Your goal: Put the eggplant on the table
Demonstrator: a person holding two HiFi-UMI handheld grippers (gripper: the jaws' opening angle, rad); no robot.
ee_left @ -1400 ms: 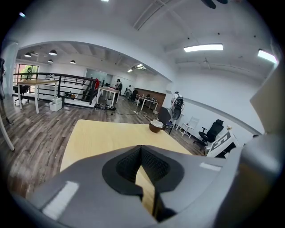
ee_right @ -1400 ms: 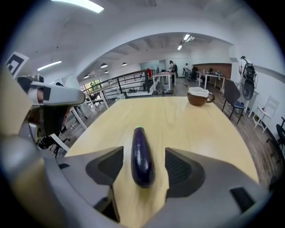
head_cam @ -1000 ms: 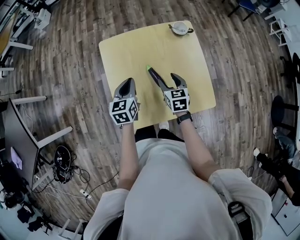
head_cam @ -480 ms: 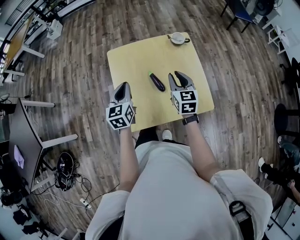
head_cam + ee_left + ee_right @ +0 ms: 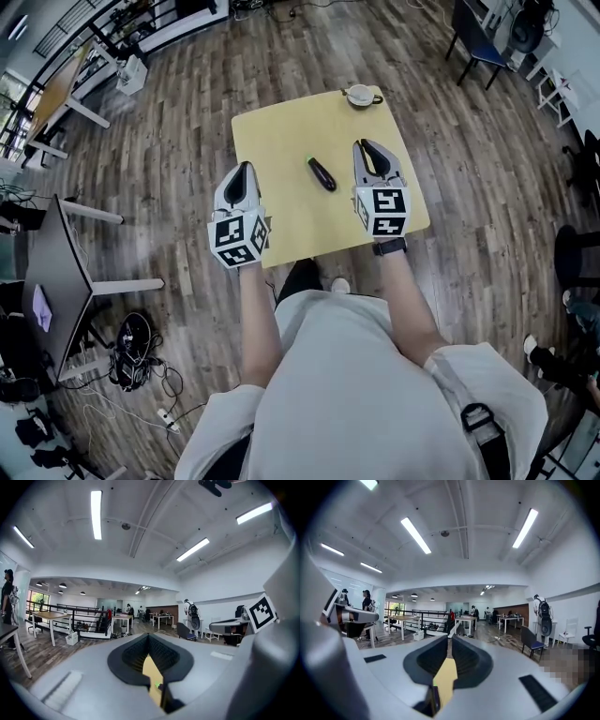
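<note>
The dark purple eggplant (image 5: 322,173) with its green stem lies alone near the middle of the yellow table (image 5: 281,141). Both grippers are raised above the near half of the table and touch nothing. My left gripper (image 5: 246,169) is to the eggplant's left, jaws together and empty. My right gripper (image 5: 372,147) is to its right, and its jaws are closing with only a narrow slit left and nothing between them. In the left gripper view the left gripper (image 5: 148,637) points nearly level, with the eggplant's green tip (image 5: 156,685) showing low through the jaw gap. The right gripper (image 5: 450,641) points level too.
A small grey pot with a handle (image 5: 359,95) stands at the table's far edge. Around the table is wooden floor, with a dark chair (image 5: 473,37) at the upper right, a desk (image 5: 56,272) at the left and cables (image 5: 131,342) beneath it. People stand at far desks.
Both grippers have risen away from the table. The right gripper's jaws, wide open around the eggplant a second ago, have narrowed; the eggplant stays on the table.
</note>
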